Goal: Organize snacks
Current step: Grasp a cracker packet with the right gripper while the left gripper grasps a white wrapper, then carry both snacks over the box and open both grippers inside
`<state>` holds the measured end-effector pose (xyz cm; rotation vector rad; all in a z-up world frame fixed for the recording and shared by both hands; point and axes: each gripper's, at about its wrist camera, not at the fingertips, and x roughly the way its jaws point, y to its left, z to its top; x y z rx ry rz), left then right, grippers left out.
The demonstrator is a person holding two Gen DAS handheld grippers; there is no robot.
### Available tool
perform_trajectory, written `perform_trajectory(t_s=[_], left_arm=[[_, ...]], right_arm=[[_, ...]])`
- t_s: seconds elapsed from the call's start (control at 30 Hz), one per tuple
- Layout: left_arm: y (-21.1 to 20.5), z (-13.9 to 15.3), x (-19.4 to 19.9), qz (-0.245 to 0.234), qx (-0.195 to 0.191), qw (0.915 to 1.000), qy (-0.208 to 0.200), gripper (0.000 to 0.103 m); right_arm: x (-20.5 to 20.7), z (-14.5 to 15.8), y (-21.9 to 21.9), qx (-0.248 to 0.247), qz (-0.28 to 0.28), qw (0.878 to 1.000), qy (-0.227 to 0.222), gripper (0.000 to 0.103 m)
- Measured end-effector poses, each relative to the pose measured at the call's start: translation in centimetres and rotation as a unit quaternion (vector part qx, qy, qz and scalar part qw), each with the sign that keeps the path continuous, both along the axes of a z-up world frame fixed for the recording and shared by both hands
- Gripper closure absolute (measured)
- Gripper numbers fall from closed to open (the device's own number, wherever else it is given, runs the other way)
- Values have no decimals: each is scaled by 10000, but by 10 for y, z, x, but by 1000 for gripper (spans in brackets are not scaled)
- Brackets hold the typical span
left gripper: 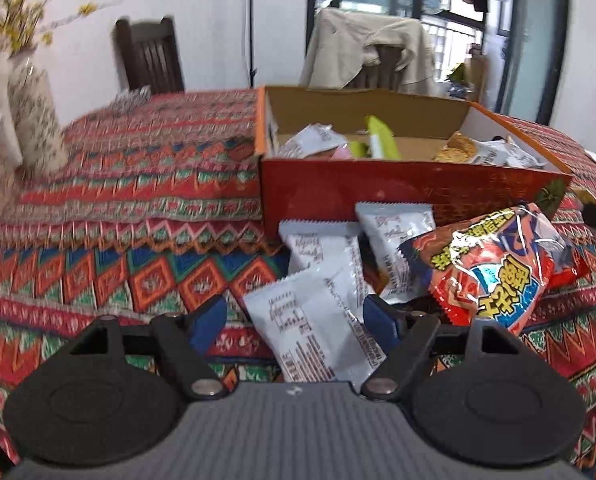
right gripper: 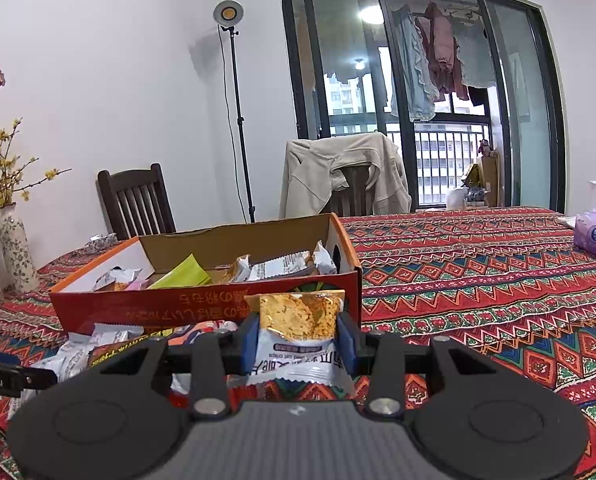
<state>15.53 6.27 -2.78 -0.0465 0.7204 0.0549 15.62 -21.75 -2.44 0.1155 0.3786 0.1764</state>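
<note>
Right gripper: the right gripper (right gripper: pixel 298 344) has its blue pads clamped on the two sides of a small white plastic oat-crisp packet with a clear window (right gripper: pixel 296 336), held in front of the near wall of the box.
Left gripper: the left gripper (left gripper: pixel 294 320) stands with its fingers apart over the loose pile; the nearest white foil sachet with dark print (left gripper: pixel 298 328) lies between them, and the pads do not look pressed on it.
Box: the open orange-red cardboard box (left gripper: pixel 378 192) sits at twelve o'clock of the pile on the patterned red tablecloth (left gripper: pixel 118 200), with several packets already inside.
Pile: two more white sachets (left gripper: pixel 394 248) and a shiny red crinkled snack bag with yellow lettering (left gripper: pixel 486 272) lie at one to two o'clock of the left gripper, overlapping.
Handling: the packets look light, soft and slippery, with brittle crisps inside; judged best taken across the short sides at mid-body, with gentle pressure.
Axis: the held packet stands on end, its long axis running six to twelve o'clock, serrated seal toward twelve; the nearest sachet's long axis runs about five to eleven o'clock.
</note>
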Motion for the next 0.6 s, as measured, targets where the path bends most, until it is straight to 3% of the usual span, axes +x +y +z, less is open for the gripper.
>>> perform_trajectory(t_s=[0.13,0.27,0.43,0.6], left_arm=[[0,-3,2,182,-244,9994,180,29],[-4,-3,-2,347,-292,9989,132,50],[-10,-5,-15,348,-165,9992,-67,57],[-8,0,-21,405,-141,9989,-213,58]], right_arm=[[0,1,0,10,-12,10000,-8,64],[0,1,0,13,-13,10000,-10,64],[-1,1,0,20,-11,10000,-28,64],[-1,1,1,12,11,10000,-53,64]])
